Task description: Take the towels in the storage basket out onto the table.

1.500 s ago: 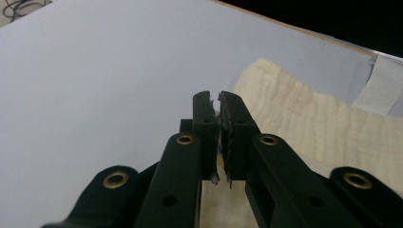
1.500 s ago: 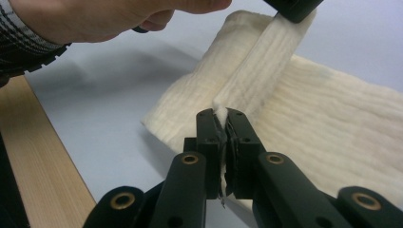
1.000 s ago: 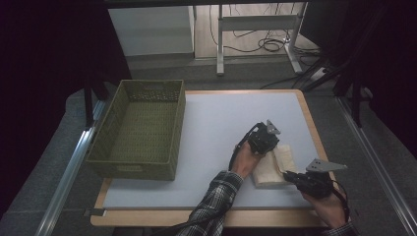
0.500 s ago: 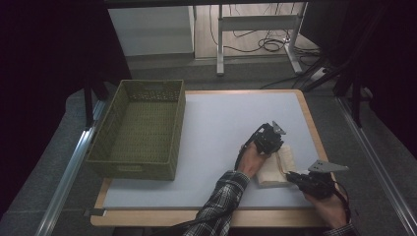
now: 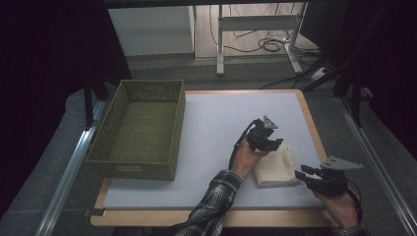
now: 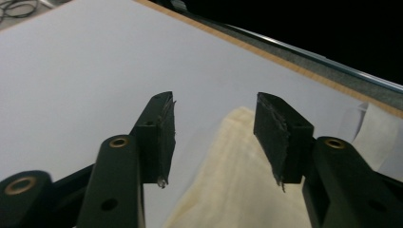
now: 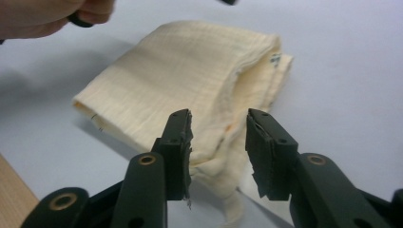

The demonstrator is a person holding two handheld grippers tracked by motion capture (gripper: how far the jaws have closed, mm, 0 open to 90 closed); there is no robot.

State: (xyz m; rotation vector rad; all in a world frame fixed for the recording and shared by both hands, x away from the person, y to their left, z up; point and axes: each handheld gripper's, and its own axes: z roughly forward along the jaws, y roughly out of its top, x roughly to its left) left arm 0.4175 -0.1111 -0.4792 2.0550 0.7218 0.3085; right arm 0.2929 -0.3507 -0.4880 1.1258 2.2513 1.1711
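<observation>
A folded cream cloth [image 5: 276,167] lies on the white table top at the right. My left gripper [image 5: 276,143] hovers over its far left corner. In the left gripper view its jaws have just been opening and stand apart [image 6: 215,99], with the cloth [image 6: 237,180] below them and untouched. My right gripper [image 5: 301,172] sits at the cloth's near right edge. Its jaws [image 7: 218,114] have also just been opening, and a loose corner of the cloth [image 7: 190,76] lies between the pads without being pressed.
A green woven basket [image 5: 132,169] stands at the table's left side, with nothing in it that I can see. The wooden rim of the table [image 5: 314,130] runs close past the cloth on the right. A desk frame and cables lie on the floor beyond.
The left gripper has shifted slightly to the right above the cloth. The cloth lies in the same place and the right hand has hardly moved.
</observation>
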